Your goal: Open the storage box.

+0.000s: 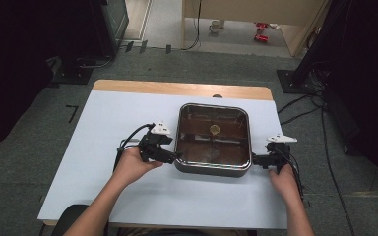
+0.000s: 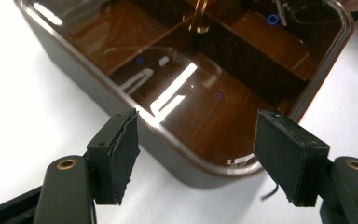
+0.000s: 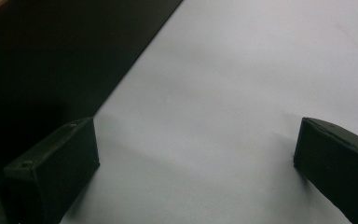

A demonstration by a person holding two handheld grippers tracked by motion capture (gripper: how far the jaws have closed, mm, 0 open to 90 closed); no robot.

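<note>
A square dark box (image 1: 213, 169) with a glossy brown see-through lid (image 2: 200, 74) sits right of the table's middle. Dividers show through the lid, and a small round yellowish thing (image 1: 214, 129) shows at the lid's middle. My left gripper (image 1: 177, 156) is at the box's near left corner. In the left gripper view that gripper (image 2: 198, 135) is open, its pads (image 2: 121, 154) straddling the corner without touching it. My right gripper (image 1: 254, 160) is beside the near right corner. It stands open (image 3: 196, 144) over bare table, with the box's dark wall (image 3: 51, 56) at the upper left.
A white sheet (image 1: 118, 118) covers the table, and a wooden strip (image 1: 177, 88) shows along its far edge. Black stands and cables (image 1: 305, 105) lie on the floor to the right. Dark equipment stands at the far left.
</note>
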